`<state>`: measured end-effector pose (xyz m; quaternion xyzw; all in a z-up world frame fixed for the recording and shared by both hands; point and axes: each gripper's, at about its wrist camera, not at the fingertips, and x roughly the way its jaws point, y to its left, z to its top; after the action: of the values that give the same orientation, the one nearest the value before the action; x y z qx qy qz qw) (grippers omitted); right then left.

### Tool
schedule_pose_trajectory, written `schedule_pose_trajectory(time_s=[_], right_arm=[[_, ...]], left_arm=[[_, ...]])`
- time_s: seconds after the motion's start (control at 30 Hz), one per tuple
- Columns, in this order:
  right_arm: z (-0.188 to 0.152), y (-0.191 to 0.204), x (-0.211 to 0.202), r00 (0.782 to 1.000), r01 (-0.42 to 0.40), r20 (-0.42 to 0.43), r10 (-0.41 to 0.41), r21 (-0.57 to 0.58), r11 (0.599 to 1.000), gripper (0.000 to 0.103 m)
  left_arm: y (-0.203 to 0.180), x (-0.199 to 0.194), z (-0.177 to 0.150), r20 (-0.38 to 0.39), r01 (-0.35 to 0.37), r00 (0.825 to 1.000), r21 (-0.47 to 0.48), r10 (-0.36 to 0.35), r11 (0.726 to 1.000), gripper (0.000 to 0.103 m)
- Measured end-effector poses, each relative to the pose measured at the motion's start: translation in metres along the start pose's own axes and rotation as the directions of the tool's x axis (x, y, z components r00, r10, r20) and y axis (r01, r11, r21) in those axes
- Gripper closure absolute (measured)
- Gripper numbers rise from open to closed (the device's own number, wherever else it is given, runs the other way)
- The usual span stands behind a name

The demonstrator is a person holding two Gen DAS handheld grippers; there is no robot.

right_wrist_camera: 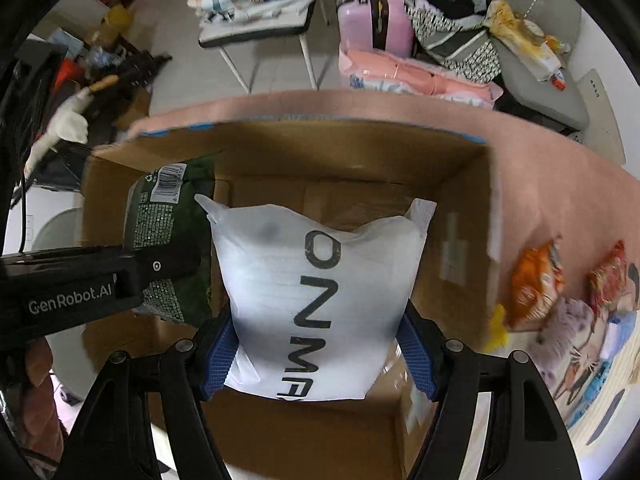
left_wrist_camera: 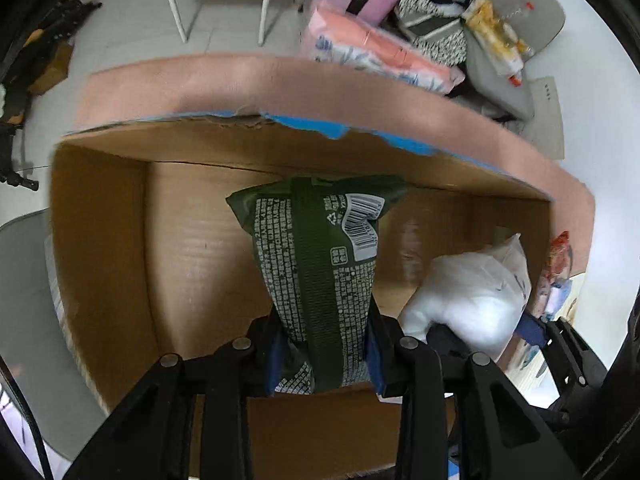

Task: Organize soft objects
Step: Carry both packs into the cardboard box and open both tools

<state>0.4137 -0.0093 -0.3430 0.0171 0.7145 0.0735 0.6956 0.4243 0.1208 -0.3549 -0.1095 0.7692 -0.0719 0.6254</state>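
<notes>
My left gripper is shut on a green printed bag and holds it over the open cardboard box. My right gripper is shut on a white puffy bag with black letters, held over the same box. The white bag also shows at the right in the left wrist view. The green bag and the left gripper body show at the left in the right wrist view.
The box stands on a pink surface. Orange and red snack bags and a plush toy lie to the box's right. Behind are a chair, a pink suitcase and piled bedding.
</notes>
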Motion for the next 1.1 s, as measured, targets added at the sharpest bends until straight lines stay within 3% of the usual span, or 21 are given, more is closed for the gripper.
schedule_pose_trajectory(time_s=[0.17, 0.3, 0.4, 0.47, 0.57, 0.77, 1.1], right_arm=[[0.015, 0.002, 0.036, 0.998, 0.039, -0.039, -0.04, -0.008, 0.999, 0.028], [0.022, 0.004, 0.05, 0.997, 0.061, -0.051, -0.062, -0.022, 0.998, 0.024], [0.023, 0.004, 0.049, 0.996, 0.048, -0.072, -0.048, -0.003, 0.999, 0.018], [0.023, 0.004, 0.042, 0.997, 0.056, -0.056, -0.057, -0.008, 0.998, 0.008], [0.019, 0.004, 0.031, 0.997, 0.062, -0.038, -0.063, -0.012, 0.998, 0.0], [-0.006, 0.007, 0.002, 0.997, 0.081, 0.002, -0.081, -0.01, 0.997, 0.0], [-0.071, 0.0, -0.05, 0.995, 0.051, 0.088, -0.054, 0.04, 0.998, 0.0]], left_arm=[[0.004, 0.026, 0.011, -0.052, 0.014, 0.999, 0.004, -0.014, 1.0, 0.072], [0.006, 0.027, 0.014, -0.037, 0.01, 0.999, -0.018, -0.011, 1.0, 0.068], [0.008, 0.018, 0.012, -0.019, -0.002, 1.0, -0.01, 0.002, 1.0, 0.049], [0.006, 0.008, 0.01, 0.012, -0.042, 0.999, 0.025, 0.042, 0.999, 0.012], [0.004, -0.01, -0.002, 0.057, -0.086, 0.995, 0.062, 0.083, 0.994, 0.004], [0.005, -0.039, -0.035, 0.161, -0.154, 0.977, 0.06, 0.142, 0.986, 0.001], [-0.009, -0.062, -0.085, 0.278, -0.17, 0.948, 0.036, 0.153, 0.985, 0.001]])
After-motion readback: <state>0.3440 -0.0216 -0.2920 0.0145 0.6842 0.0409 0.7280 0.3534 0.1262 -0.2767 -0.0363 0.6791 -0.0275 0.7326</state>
